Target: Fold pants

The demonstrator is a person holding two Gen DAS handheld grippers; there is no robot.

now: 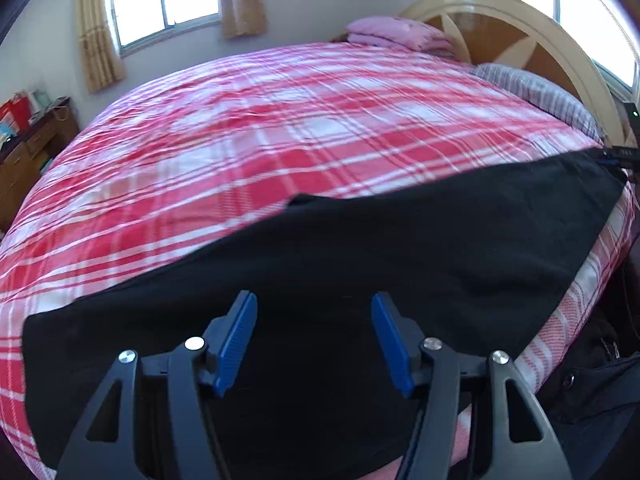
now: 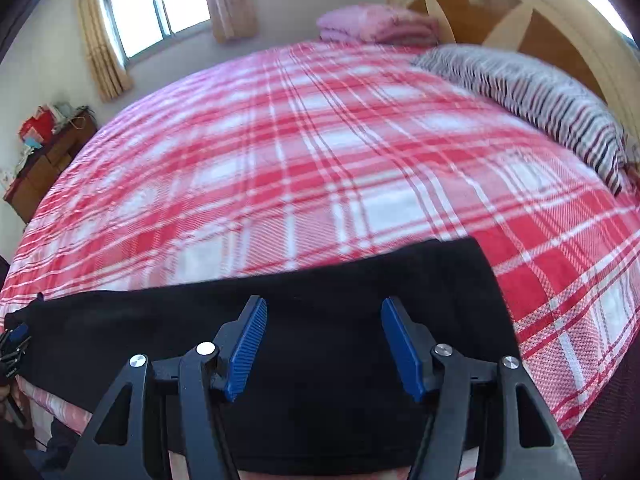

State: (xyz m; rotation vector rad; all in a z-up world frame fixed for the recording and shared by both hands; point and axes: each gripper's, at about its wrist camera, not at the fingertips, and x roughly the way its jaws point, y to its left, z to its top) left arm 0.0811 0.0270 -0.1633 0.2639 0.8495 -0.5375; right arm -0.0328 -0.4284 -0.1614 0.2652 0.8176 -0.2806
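Note:
Black pants [image 1: 360,248] lie flat along the near edge of a bed with a red and white plaid cover [image 1: 280,120]. My left gripper [image 1: 314,304] is open and empty, hovering over the pants' near part. My right gripper [image 2: 324,308] is open and empty over the pants [image 2: 320,280] close to their right end. The right gripper's tip shows at the far right of the left wrist view [image 1: 618,156]. The left gripper shows at the left edge of the right wrist view [image 2: 14,344].
A striped pillow [image 2: 540,100] and folded pink bedding [image 2: 372,24] lie by the wooden headboard [image 2: 500,4]. A wooden dresser [image 1: 24,152] stands at the left wall below curtained windows [image 1: 164,0]. A dark bag [image 1: 592,380] sits beside the bed at right.

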